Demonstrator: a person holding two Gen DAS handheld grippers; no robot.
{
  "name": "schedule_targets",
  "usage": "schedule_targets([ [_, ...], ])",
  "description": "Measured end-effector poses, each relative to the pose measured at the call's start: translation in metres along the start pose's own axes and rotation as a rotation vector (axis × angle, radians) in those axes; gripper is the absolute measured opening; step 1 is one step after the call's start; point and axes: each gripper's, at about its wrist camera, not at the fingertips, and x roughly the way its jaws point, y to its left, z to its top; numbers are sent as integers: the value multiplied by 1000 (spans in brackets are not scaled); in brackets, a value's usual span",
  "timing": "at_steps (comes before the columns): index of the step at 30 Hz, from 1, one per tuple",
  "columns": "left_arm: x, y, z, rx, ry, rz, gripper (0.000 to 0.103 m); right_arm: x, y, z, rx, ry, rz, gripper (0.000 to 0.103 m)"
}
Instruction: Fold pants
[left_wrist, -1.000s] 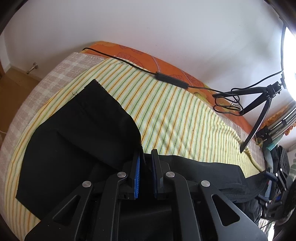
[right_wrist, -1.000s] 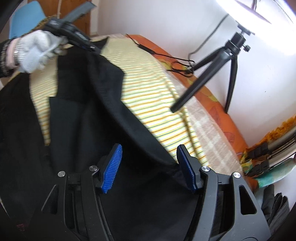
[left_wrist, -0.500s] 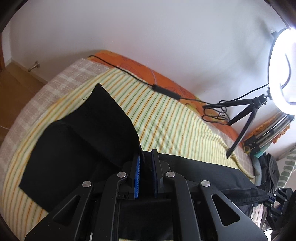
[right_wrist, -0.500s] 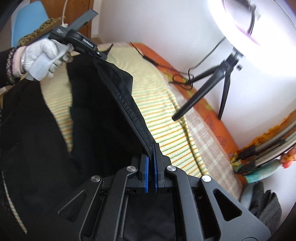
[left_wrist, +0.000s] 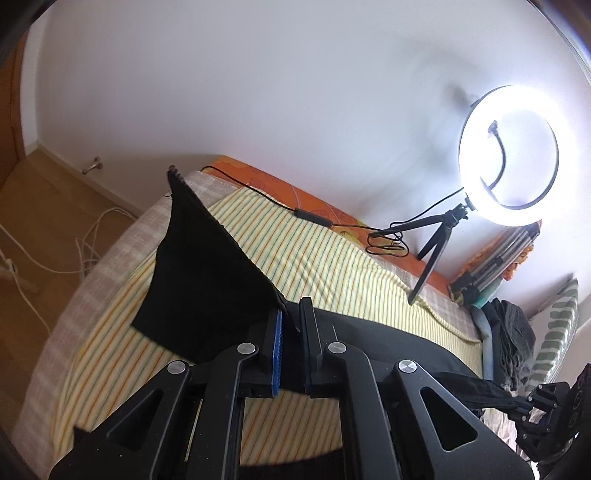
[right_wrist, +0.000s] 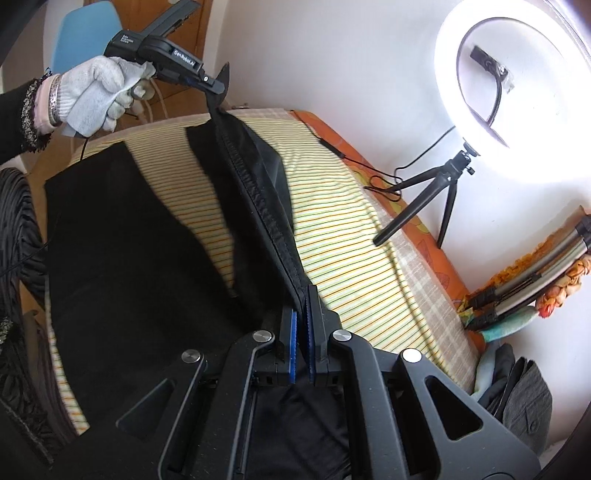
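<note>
Left wrist view: left gripper (left_wrist: 290, 325) pinched on the edge of black pants (left_wrist: 207, 273), fabric clamped between the blue pads, one flap lifted over the striped sheet (left_wrist: 332, 266).

Right wrist view: right gripper (right_wrist: 302, 325) pressed onto the pants' seamed edge (right_wrist: 258, 192), stretched taut up to the left gripper (right_wrist: 218, 86) in a gloved hand (right_wrist: 96, 94); remaining fabric draped on the sheet (right_wrist: 351, 236).
</note>
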Motion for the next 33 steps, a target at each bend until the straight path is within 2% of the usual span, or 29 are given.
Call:
schedule_targets([
  [6,-43,3,-36,7,-37,0,6,-25,47,-21,-26,-4,25,4],
  [13,-83,23,-106,-27,-39,-7,6,-45,91,-47,-58,20,67,4],
  [22,-86,52,-181,-142,-3,-23,6,-38,130,-77,-119,104,118,4],
  [29,-80,78,-198,-247,-30,-45,8,-28,146,-92,-145,155,119,4],
  [30,-79,82,-197,-264,-28,-38,20,-28,147,-93,-147,155,118,4],
  [31,-78,87,-197,-280,-24,-28,37,-28,146,-93,-147,156,117,4],
  [33,-76,98,-196,-330,-31,-21,38,-28,146,-93,-142,156,117,4],
])
